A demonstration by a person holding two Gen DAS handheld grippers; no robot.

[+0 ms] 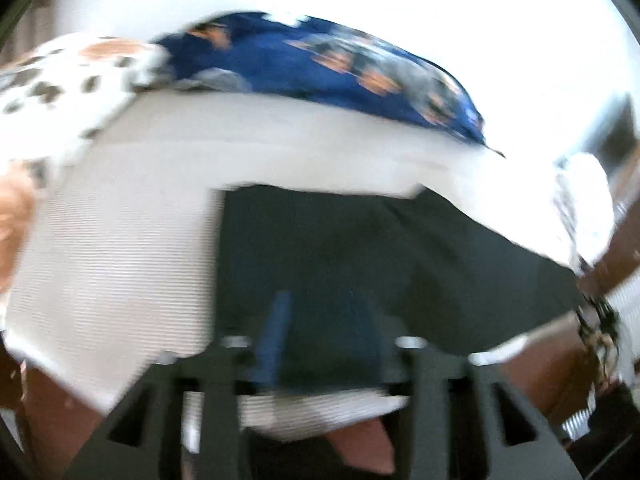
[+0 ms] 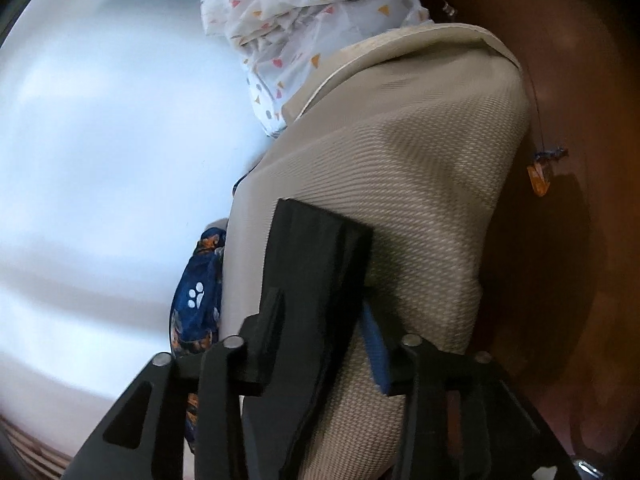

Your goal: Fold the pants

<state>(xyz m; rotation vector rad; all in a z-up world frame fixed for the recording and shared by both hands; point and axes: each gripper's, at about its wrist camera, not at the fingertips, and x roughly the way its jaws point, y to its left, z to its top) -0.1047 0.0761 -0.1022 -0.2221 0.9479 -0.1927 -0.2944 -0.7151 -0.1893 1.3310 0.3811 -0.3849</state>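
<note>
While the beige ribbed pants (image 2: 416, 184) lie folded on the white bench (image 2: 100, 160), the right claw (image 2: 344, 292) sits over them, jaws part open, fabric between but not pinched. Left view is blurred: left claw (image 1: 320, 340) looks part open, nothing clearly gripped, pants beneath. Blue paw-print cloth (image 2: 198, 296) and white triangle-print cloth (image 2: 304, 20) touch the pants' far edge.

Left black two-finger gripper (image 1: 320, 344): I see jaws parted, angled downward, blurred. Right black two-finger gripper (image 2: 344, 300): jaws parted, one broad finger (image 2: 316, 272) raised forward.
</note>
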